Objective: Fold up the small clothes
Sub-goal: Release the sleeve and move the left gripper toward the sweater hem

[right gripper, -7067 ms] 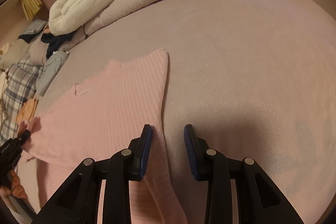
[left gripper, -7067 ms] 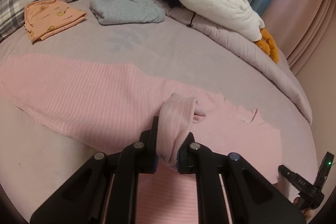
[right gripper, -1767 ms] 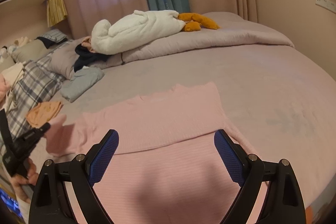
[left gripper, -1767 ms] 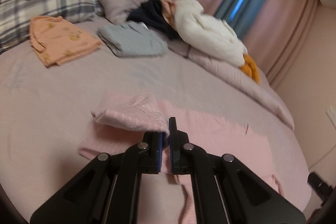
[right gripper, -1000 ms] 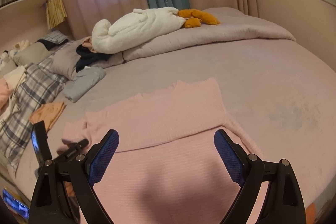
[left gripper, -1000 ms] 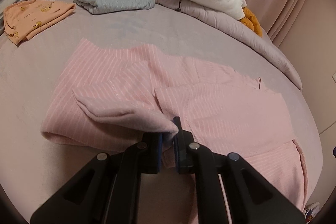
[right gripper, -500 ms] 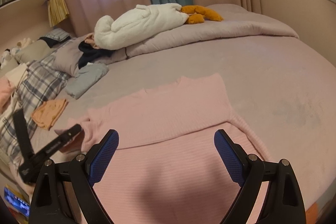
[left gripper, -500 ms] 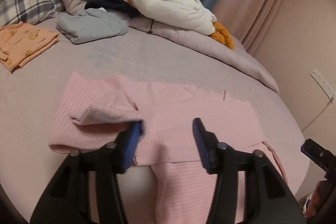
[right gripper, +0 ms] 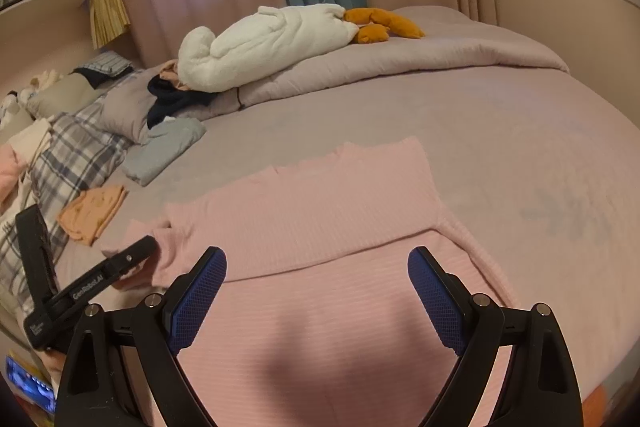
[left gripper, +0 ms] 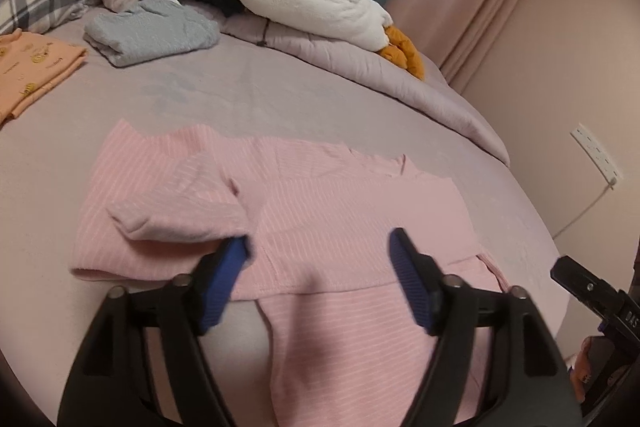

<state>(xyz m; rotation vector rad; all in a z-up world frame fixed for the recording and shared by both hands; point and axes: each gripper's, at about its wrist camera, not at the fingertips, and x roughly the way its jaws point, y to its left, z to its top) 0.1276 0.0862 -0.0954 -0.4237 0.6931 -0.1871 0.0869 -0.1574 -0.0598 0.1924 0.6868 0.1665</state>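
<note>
A second ago the left tongs pinched the cuff of the pink striped knit top; now their jaws are opening, and the sleeve lies folded across the body on the mauve bed. It seems to brush one pad. The right tongs hover wide and empty. That sleeve fold looks done.

I read "GenRobot.AI" along the left gripper, off to my right tool's left; its smaller label stays illegible.
</note>
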